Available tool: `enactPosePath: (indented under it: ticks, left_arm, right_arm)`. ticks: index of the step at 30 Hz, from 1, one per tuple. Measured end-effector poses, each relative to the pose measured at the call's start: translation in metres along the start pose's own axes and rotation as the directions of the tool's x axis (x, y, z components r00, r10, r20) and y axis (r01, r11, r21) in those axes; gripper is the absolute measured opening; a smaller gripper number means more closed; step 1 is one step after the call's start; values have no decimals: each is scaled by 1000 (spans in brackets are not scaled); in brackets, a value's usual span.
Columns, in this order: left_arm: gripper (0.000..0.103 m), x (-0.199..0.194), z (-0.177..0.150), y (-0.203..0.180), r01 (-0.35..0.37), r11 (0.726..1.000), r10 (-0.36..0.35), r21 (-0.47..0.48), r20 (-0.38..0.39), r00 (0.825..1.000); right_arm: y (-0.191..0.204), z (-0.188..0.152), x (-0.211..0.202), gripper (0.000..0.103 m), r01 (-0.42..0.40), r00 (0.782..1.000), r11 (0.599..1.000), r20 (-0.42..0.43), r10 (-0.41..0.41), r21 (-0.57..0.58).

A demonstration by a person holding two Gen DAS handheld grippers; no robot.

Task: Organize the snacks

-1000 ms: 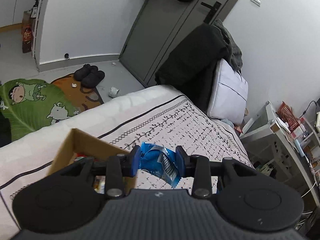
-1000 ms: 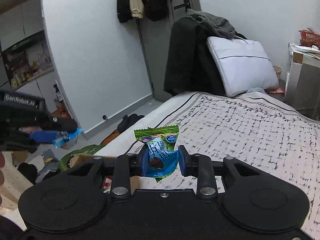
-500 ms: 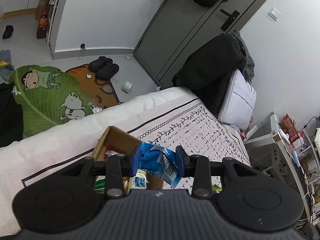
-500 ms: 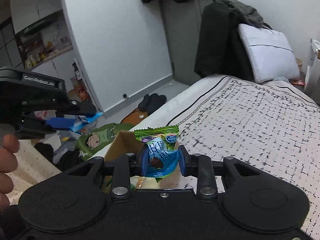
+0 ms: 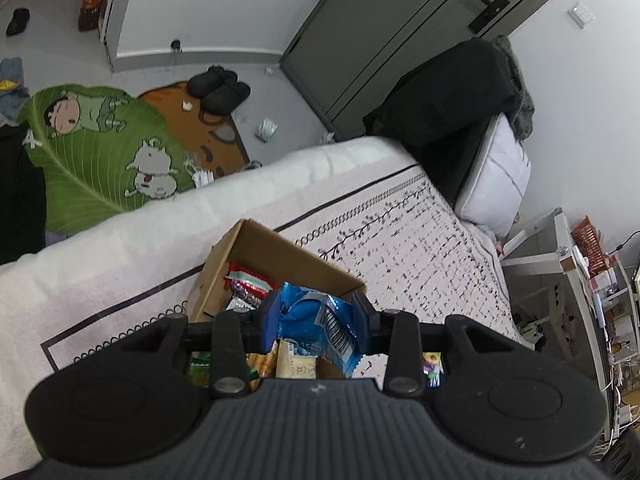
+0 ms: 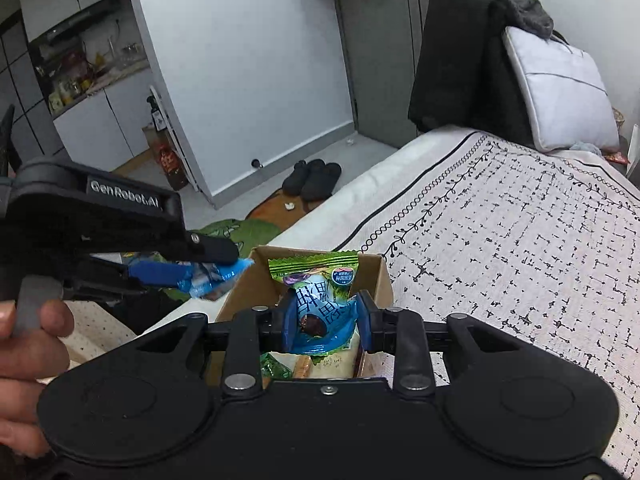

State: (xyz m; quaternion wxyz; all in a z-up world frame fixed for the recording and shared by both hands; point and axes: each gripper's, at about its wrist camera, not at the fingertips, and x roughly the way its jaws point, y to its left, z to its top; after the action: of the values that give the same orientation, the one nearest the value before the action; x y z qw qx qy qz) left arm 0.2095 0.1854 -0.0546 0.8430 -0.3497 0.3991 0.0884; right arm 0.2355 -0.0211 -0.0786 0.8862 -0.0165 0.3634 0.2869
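Observation:
My left gripper (image 5: 316, 326) is shut on a crumpled blue snack packet (image 5: 316, 320) and hangs over the open cardboard box (image 5: 276, 246) on the bed. Several snack packs lie inside the box. My right gripper (image 6: 326, 326) is shut on a green and blue candy wrapper (image 6: 320, 300), held above the same cardboard box (image 6: 382, 276). In the right wrist view the left gripper (image 6: 224, 270) comes in from the left with its blue packet (image 6: 208, 276), just left of the box rim. A person's hand (image 6: 24, 360) holds it.
The box stands near the edge of a bed with a white patterned cover (image 5: 400, 248). A pillow (image 6: 560, 92) and dark clothes (image 6: 460, 56) lie at the bed's far end. Slippers (image 5: 220, 88) and a green cartoon mat (image 5: 92, 152) are on the floor below.
Both grippers have travelled across the bed toward the cardboard box and now hang over it, each still gripping its packet. The left gripper has come closer to the right one.

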Motion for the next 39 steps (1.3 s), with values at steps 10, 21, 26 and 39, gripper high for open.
enactPosePath:
  ticks: [10, 21, 26, 39]
  left_arm:
    - [41, 38, 13, 21, -32, 999, 25, -44, -140, 990]
    - [67, 47, 26, 38, -75, 995, 63, -64, -168, 984]
    - [73, 40, 30, 36, -73, 996, 64, -52, -146, 987]
    - [86, 9, 24, 18, -65, 998, 66, 24, -58, 996]
  right_arm:
    - [7, 12, 24, 30, 3, 998, 1000, -65, -4, -18]
    - [15, 21, 46, 32, -13, 994, 1000, -106, 12, -6]
    - [15, 26, 53, 54, 10, 991, 1000, -132, -13, -24]
    - [4, 33, 17, 67, 21, 988, 999, -149, -27, -43]
